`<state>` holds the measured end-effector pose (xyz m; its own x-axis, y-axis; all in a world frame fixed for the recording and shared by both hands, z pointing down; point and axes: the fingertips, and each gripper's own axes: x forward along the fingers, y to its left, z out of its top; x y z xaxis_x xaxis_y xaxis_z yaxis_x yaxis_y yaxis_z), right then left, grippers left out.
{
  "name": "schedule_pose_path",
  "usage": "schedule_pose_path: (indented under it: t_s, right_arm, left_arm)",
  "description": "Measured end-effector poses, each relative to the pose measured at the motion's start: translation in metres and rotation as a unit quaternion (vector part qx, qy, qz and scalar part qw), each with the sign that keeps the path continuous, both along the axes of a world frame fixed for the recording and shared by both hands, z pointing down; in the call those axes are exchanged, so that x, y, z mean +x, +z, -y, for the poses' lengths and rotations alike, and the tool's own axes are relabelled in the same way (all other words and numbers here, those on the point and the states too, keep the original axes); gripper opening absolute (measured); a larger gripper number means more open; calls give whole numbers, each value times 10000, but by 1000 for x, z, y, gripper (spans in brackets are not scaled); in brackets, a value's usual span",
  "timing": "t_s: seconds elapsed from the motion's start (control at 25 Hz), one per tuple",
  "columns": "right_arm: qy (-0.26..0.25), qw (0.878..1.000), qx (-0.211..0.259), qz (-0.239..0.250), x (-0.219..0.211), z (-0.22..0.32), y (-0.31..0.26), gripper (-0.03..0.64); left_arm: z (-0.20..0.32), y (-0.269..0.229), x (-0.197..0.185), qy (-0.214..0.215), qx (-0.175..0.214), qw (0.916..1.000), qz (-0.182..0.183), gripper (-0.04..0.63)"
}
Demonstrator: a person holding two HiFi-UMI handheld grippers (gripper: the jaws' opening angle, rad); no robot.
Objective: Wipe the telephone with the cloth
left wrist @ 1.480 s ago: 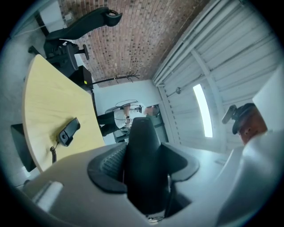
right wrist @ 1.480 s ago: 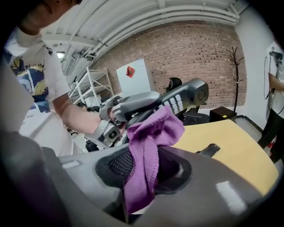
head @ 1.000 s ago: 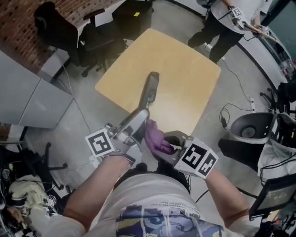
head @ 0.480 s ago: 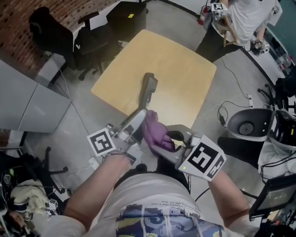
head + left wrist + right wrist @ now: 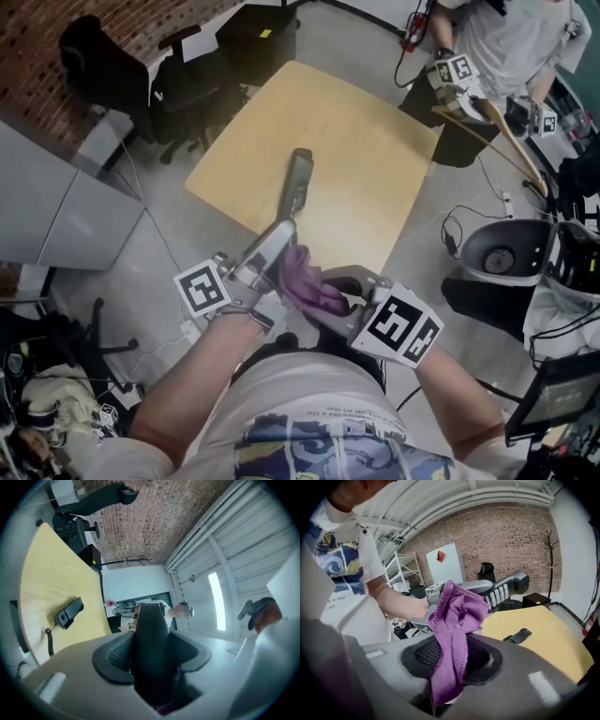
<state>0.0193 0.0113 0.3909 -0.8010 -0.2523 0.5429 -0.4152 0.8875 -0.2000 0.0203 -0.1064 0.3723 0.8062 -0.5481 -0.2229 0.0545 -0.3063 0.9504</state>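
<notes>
My left gripper is shut on the near end of a long grey telephone handset, which it holds in the air over the tan table. The handset's keypad shows in the right gripper view. The right gripper is shut on a purple cloth, and the cloth's bunched top presses against the handset close to the left jaws. A small black corded piece lies on the table.
Black office chairs stand behind the table at the left. Another person with grippers stands at the table's far right corner. A round bin and floor cables lie to the right.
The cloth slid a little up the handset and then back down towards the left gripper. The handset has stayed almost still. The person in the background has moved.
</notes>
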Motion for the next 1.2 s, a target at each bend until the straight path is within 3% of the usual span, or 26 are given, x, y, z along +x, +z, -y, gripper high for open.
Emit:
schedule_pose_path:
  t_s: [0.32, 0.44, 0.56, 0.68, 0.76, 0.92, 1.2]
  right_arm:
    - [386, 9987, -202, -279, 30, 14, 29, 117]
    - [654, 9970, -258, -330, 49, 23, 41, 117]
    - [894, 9949, -326, -338, 70, 24, 44, 117]
    - [1025, 9939, -271, -315, 88, 40, 34, 117]
    - [1062, 9935, -261, -311, 98, 51, 35, 115]
    - [1046, 9936, -313, -274, 112, 57, 41, 117]
    - [977, 9942, -368, -260, 140, 79, 38, 117]
  left_arm:
    - [13, 2, -6, -114, 80, 9998, 171, 250]
    - [23, 17, -5, -220, 98, 9982, 552, 250]
    - [30, 37, -3, -330, 218, 9917, 1224, 250]
    - [54, 47, 3, -467, 651, 9737, 2134, 250]
    - [70, 61, 8, -575, 740, 9600, 2640, 250]
    - [88, 102, 10, -801, 570, 9323, 3480, 250]
    - [116, 154, 21, -918, 514, 8719, 4783, 250]
